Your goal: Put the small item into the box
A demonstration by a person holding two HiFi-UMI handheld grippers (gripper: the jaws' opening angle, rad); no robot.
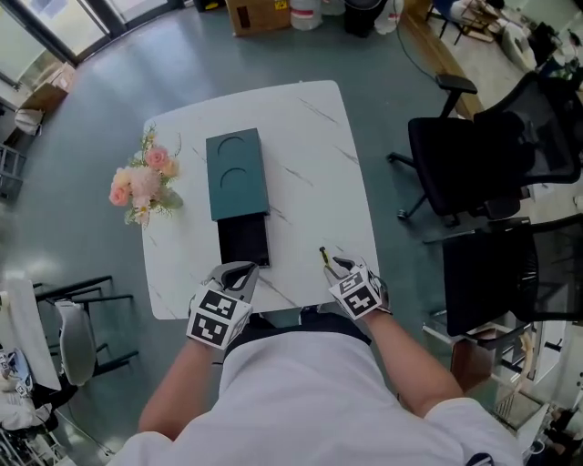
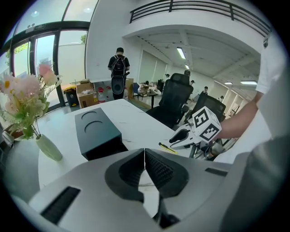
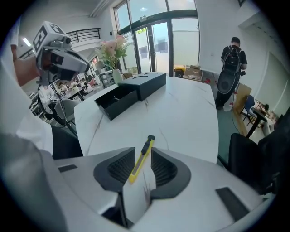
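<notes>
A dark teal box (image 1: pixel 237 173) lies on the white table (image 1: pixel 310 155), its black inner tray (image 1: pixel 244 241) slid out toward me and empty as far as I see. A small yellow utility knife (image 1: pixel 323 256) lies on the table near the front right. My right gripper (image 1: pixel 339 267) is low over it. In the right gripper view the knife (image 3: pixel 141 156) lies between the open jaws of that gripper (image 3: pixel 138 165), with a gap on each side. My left gripper (image 1: pixel 239 273) hovers just in front of the tray. In the left gripper view its jaws (image 2: pixel 144 165) are shut with nothing between them.
A vase of pink flowers (image 1: pixel 144 182) stands at the table's left edge. Black office chairs (image 1: pixel 483 155) are to the right, another chair (image 1: pixel 77 337) to the left. A person with a backpack (image 3: pixel 232 68) stands across the room. Cardboard boxes (image 1: pixel 257 14) sit on the floor beyond.
</notes>
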